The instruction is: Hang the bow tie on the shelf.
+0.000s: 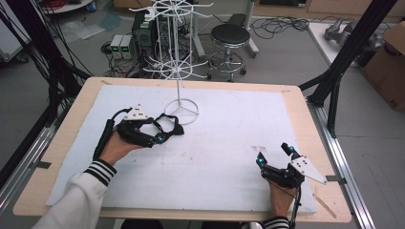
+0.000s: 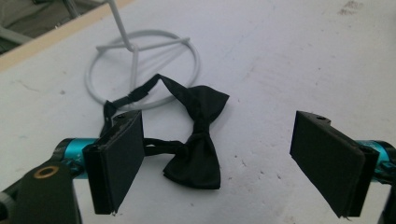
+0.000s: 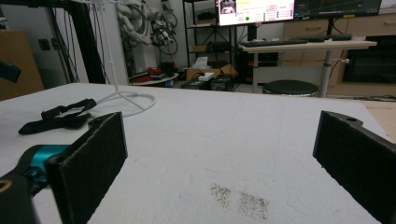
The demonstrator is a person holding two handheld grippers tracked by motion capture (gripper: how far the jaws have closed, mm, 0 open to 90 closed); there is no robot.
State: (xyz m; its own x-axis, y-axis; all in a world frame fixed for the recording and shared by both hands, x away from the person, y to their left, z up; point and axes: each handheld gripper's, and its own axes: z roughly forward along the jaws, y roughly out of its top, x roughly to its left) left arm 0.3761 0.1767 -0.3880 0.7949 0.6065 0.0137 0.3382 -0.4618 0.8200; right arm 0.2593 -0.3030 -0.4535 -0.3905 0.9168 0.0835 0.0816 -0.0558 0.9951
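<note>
— So, where do your tools stand right now?

— My left tool is spread wide, its two black pads either side of the black satin bow tie with its thin adjustable strap, touching nothing yet. The tie lies flat on the white foam-covered worktop, just in front of the pads; its strap runs back and drapes over the round wire base of the white wire display rack. My right tool is also wide open, holding nothing, resting low near the front right of the worktop, well apart from the tie.

— How do you reckon the tie will handle?

— Light and limp, I'd judge. The fabric looks smooth, so it could slide between the pads, and the strap will dangle and may snag on the rack's base ring as it comes up.

— Where would you take hold, then?

— At the centre knot, where the wings pinch together. That's the firmest, thickest part, so the pads should bite well there. Gripping a wing would probably just crumple it, and the strap alone would leave the bow swinging.
</note>
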